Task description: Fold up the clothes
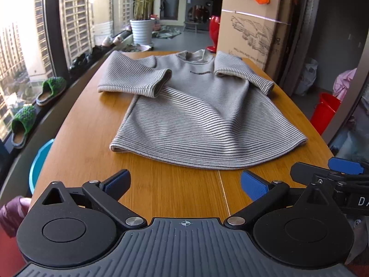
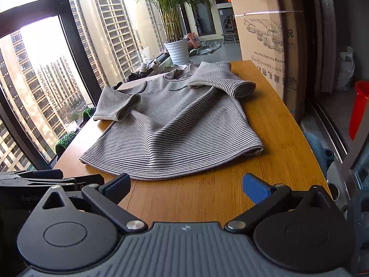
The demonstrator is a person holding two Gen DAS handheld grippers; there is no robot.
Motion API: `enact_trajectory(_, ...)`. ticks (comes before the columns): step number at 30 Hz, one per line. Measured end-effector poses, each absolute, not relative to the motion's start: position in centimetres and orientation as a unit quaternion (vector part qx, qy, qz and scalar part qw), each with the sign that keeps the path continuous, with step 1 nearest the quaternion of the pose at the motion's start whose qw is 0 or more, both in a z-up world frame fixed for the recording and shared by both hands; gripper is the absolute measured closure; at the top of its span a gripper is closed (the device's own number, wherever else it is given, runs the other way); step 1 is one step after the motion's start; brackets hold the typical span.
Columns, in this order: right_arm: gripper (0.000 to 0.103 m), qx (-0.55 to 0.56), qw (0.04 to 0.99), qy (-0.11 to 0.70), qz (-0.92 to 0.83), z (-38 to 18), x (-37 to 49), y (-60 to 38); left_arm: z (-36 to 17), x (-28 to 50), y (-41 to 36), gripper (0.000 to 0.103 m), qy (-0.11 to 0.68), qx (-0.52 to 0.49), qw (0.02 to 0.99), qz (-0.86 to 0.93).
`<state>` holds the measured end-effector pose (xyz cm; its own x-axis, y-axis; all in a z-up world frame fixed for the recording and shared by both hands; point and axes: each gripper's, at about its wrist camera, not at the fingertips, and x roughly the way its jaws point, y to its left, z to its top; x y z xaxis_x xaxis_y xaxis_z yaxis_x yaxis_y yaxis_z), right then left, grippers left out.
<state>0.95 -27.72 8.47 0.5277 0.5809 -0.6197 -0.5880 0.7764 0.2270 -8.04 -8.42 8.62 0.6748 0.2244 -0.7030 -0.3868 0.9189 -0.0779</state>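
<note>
- Striped grey shirt (image 1: 203, 115) lies flat on the wooden table (image 1: 92, 138), toward 12 o'clock from both claws.
- Left claw (image 1: 185, 181) and right claw (image 2: 186, 182) stand apart, holding nothing.

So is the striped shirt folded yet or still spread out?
Mostly spread: the striped shirt lies front-up on the table, body unfolded. Only both sleeves are turned in toward the chest.

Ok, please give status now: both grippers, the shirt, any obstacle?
Left gripper open, empty. Right gripper open, empty. Striped shirt flat on table, unfolded, untouched. Nothing blocking.
</note>
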Motion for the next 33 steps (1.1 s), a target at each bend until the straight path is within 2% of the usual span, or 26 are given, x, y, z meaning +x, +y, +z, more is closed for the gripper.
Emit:
enact_trajectory(19,0.000,-0.017,0.876,0.355,0.326,8.3,0.1,-27.7,9.3,-8.9,-7.9,0.000,0.363,-0.117,0.907,0.176)
enact_trajectory(24,0.000,-0.032,0.894,0.326,0.305,8.8,-0.6,-27.8,9.6,-9.3,-7.9,0.000,0.351,-0.114,0.911,0.184)
enact_trajectory(33,0.000,-0.044,0.892,0.322,0.313,9.0,-0.9,-27.3,9.7,-9.4,-7.9,0.000,0.348,-0.106,0.914,0.178)
